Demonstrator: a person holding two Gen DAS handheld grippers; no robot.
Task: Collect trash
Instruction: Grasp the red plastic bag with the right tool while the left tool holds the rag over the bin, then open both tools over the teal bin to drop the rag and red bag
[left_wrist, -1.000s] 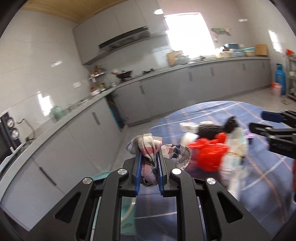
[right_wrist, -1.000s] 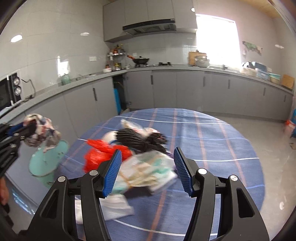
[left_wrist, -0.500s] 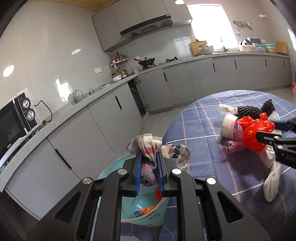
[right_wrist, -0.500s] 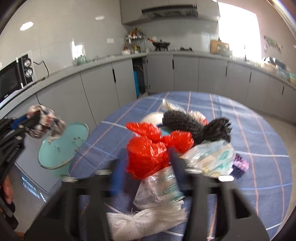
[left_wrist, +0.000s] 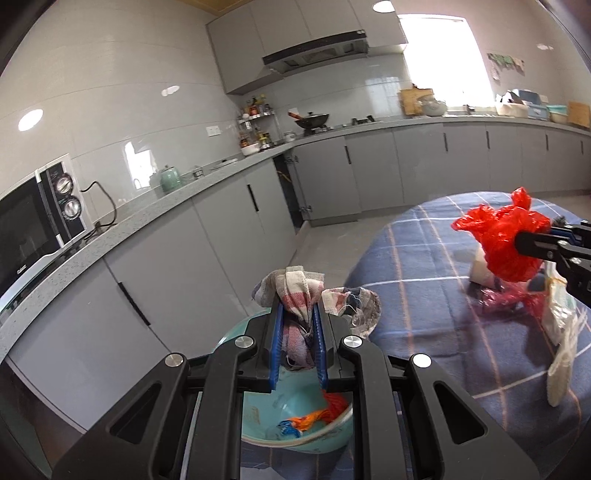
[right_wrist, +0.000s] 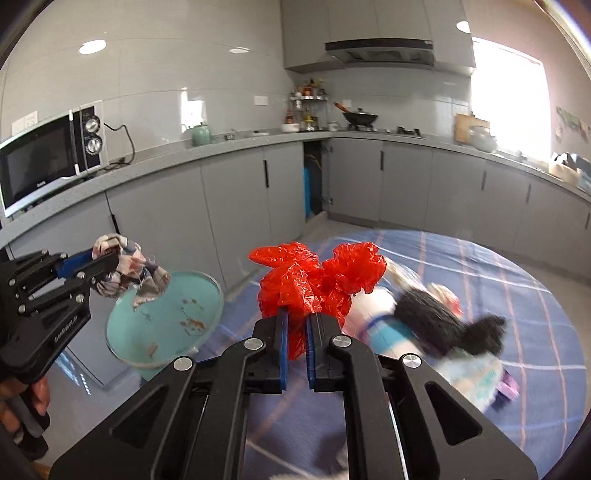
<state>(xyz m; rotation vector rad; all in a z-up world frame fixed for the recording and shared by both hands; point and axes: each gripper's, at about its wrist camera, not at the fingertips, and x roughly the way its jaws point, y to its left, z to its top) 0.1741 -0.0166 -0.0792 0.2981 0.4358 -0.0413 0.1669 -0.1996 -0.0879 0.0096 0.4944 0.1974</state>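
My left gripper (left_wrist: 298, 328) is shut on a crumpled checked cloth (left_wrist: 297, 295) and holds it over the teal bin (left_wrist: 266, 435), which has red and orange scraps inside. In the right wrist view the left gripper (right_wrist: 107, 267) holds the cloth (right_wrist: 125, 273) above the bin's rim (right_wrist: 122, 350). My right gripper (right_wrist: 296, 332) is shut on a red plastic bag (right_wrist: 317, 280), lifted off the blue checked tablecloth (right_wrist: 517, 280). The red bag also shows at the right of the left wrist view (left_wrist: 506, 240).
More trash lies on the table: a white cup (right_wrist: 373, 314), a black fuzzy item (right_wrist: 443, 321), a clear packet (right_wrist: 469, 373) and a purple piece (right_wrist: 508, 387). Grey cabinets (right_wrist: 236, 206) and a microwave (right_wrist: 48, 155) stand behind the bin.
My right gripper has shut on the red bag and lifted it off the pile toward the bin. My left gripper still holds the cloth and now hangs over the bin.
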